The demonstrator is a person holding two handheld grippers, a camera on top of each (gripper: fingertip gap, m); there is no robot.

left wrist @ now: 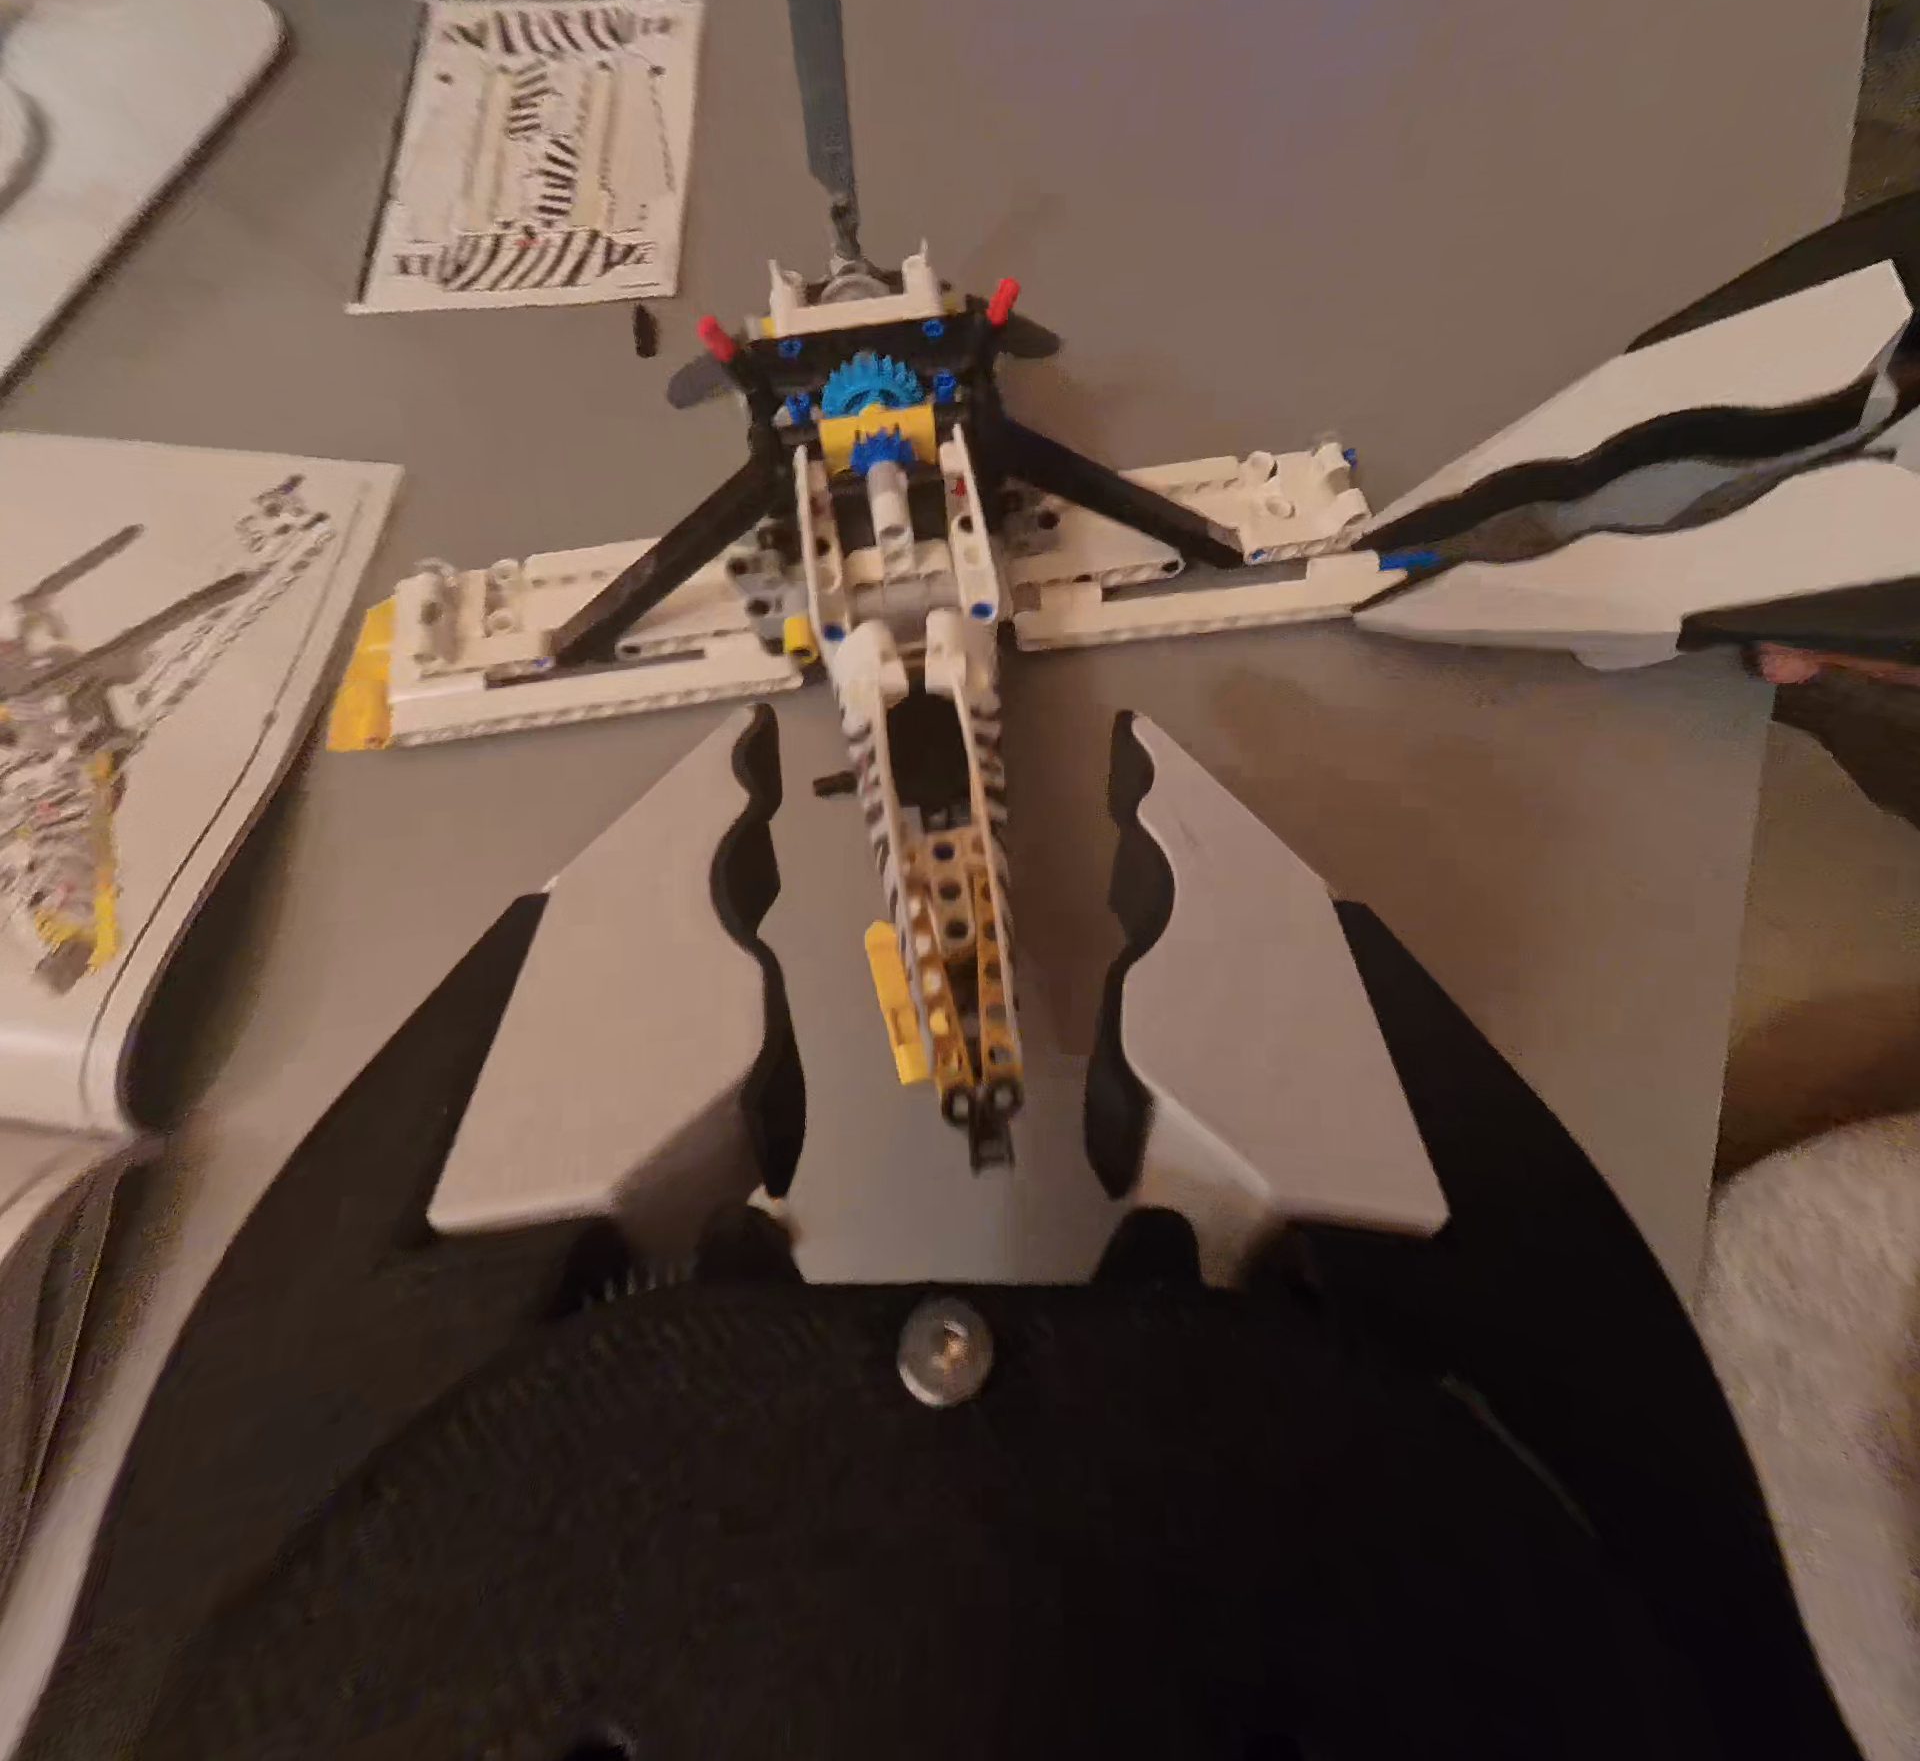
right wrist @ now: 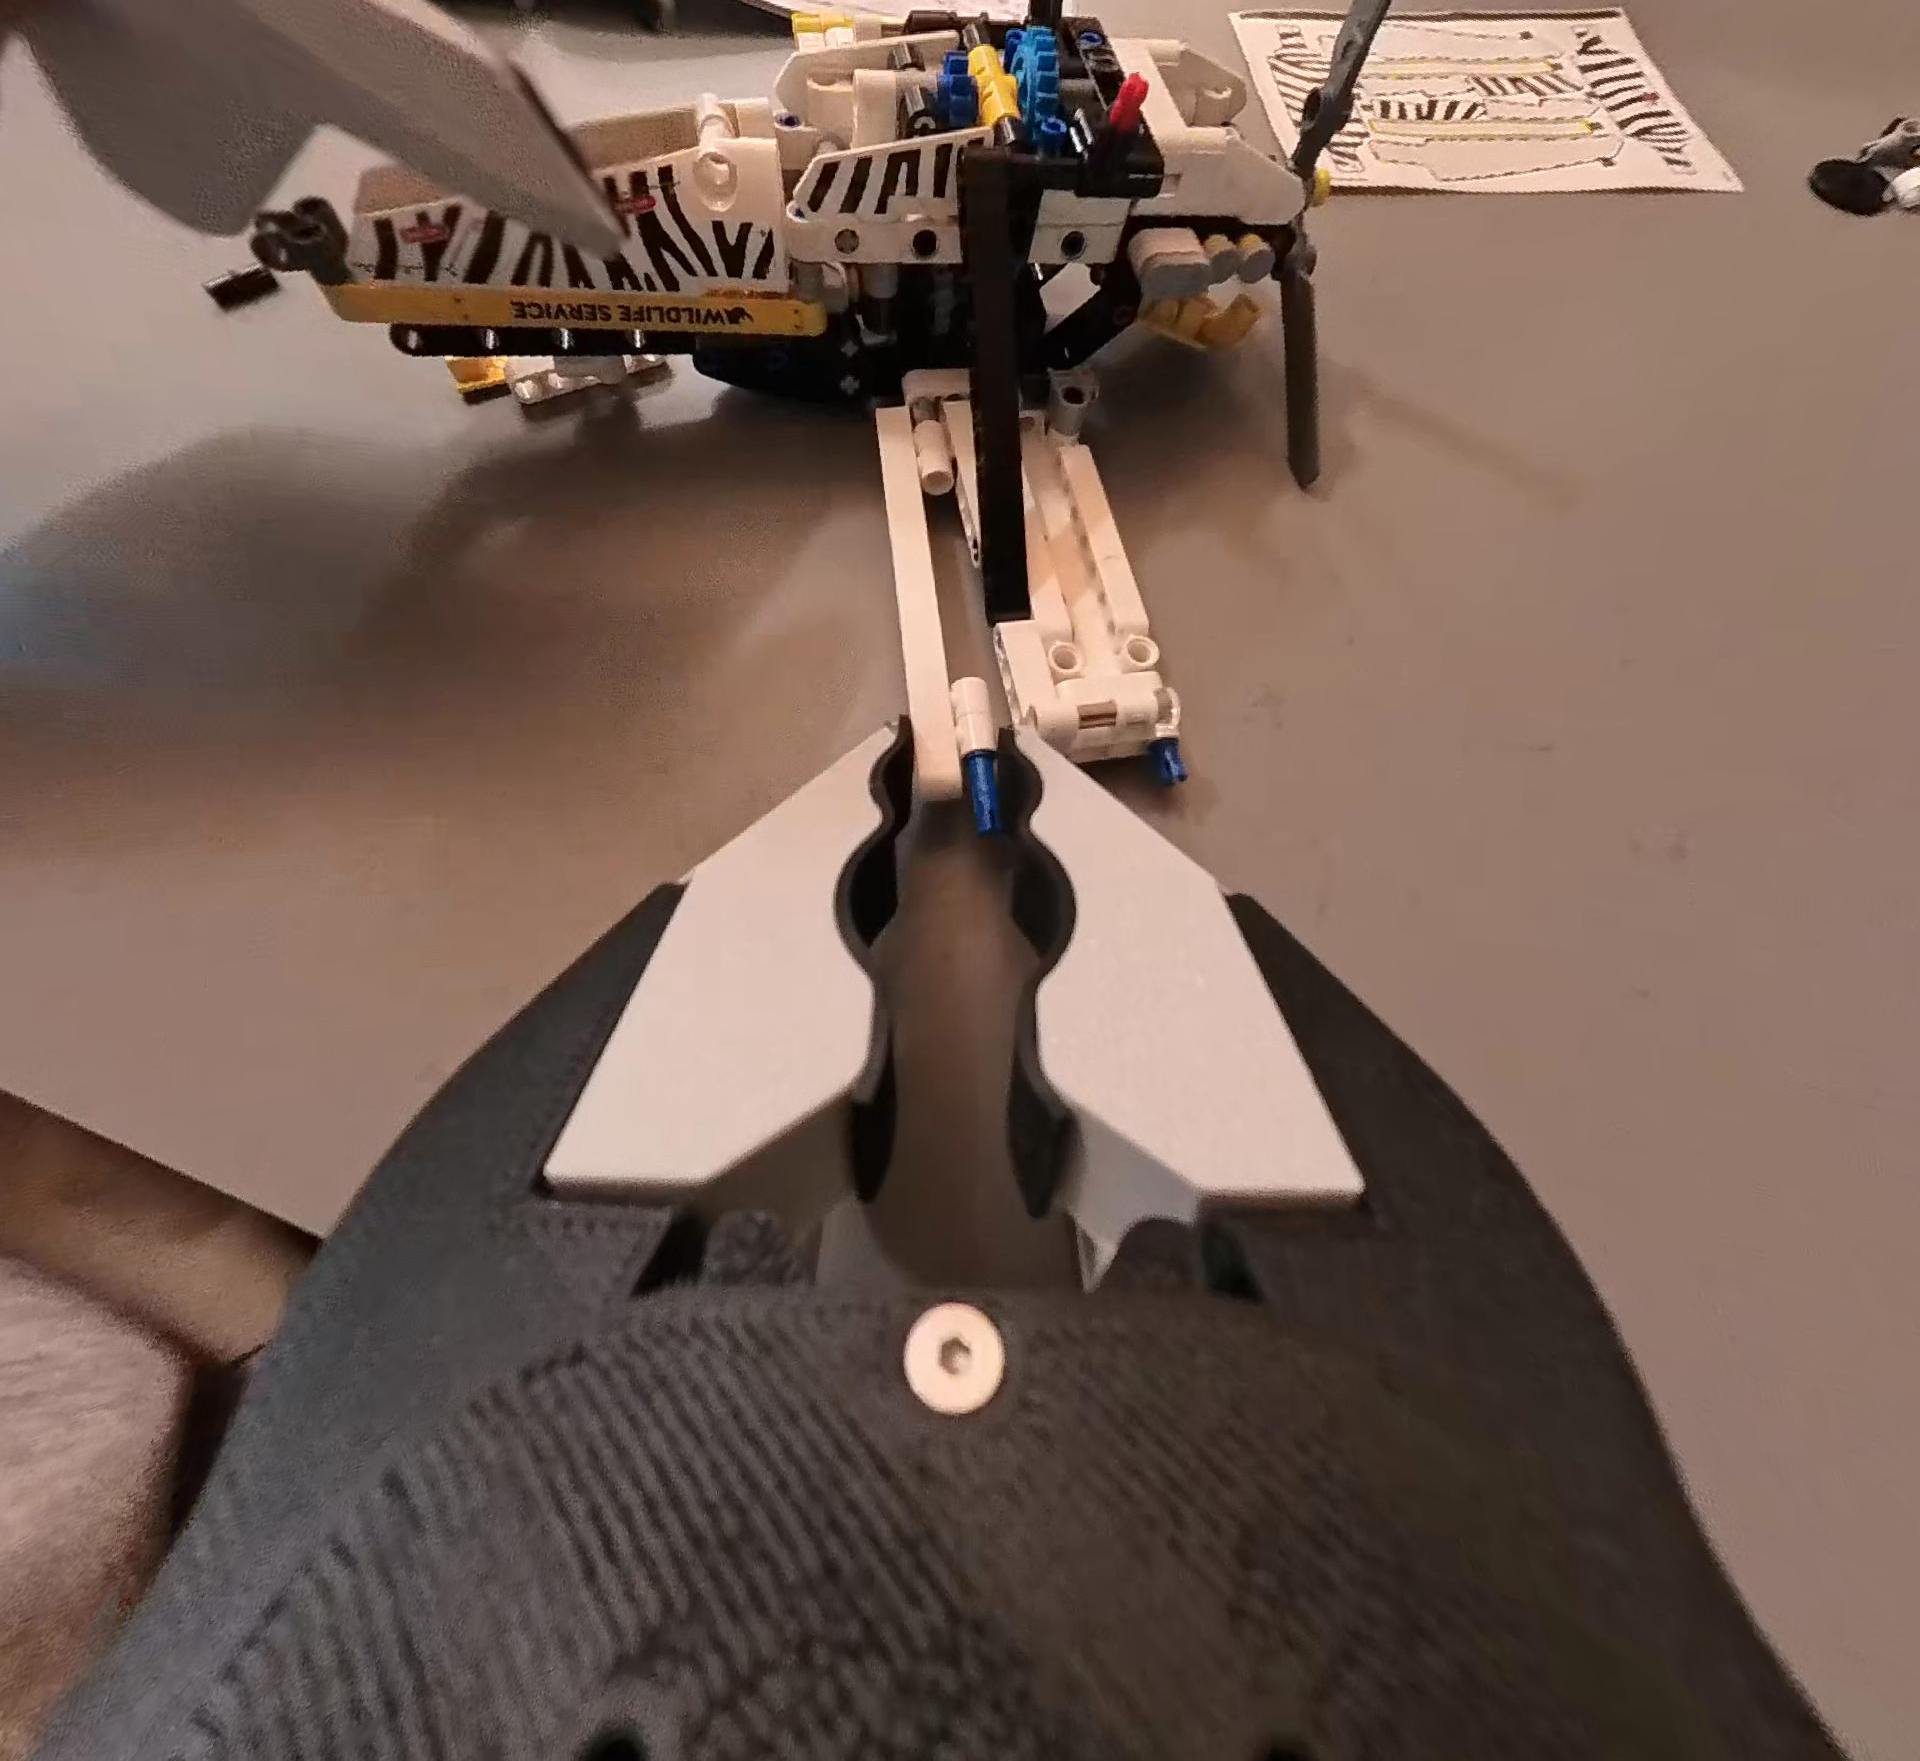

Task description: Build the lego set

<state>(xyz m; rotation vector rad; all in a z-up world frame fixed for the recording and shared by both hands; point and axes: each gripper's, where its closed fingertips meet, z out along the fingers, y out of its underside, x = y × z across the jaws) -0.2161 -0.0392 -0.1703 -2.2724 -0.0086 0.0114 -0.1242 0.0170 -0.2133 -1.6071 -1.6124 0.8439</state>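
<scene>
Grippers flanking the upturned plane (left wrist: 894, 568) on the table (left wrist: 1299, 153), you are spreading the left gripper (left wrist: 940, 766) astride its tail while the right gripper (right wrist: 961, 776) is seemingly pinching the wingtip; squeeze gently.

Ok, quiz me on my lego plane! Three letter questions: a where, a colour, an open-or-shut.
1. Where are the right gripper's fingertips? A) wing end B) propeller C) sticker sheet
2. The two pegs sticking up are? A) green B) red C) orange
3. The left gripper is? A) open B) shut tight C) holding a booklet
Answers: A, it pinches the wing's end; B, both pegs are red; A, its fingers stand apart beside the tail.
</scene>
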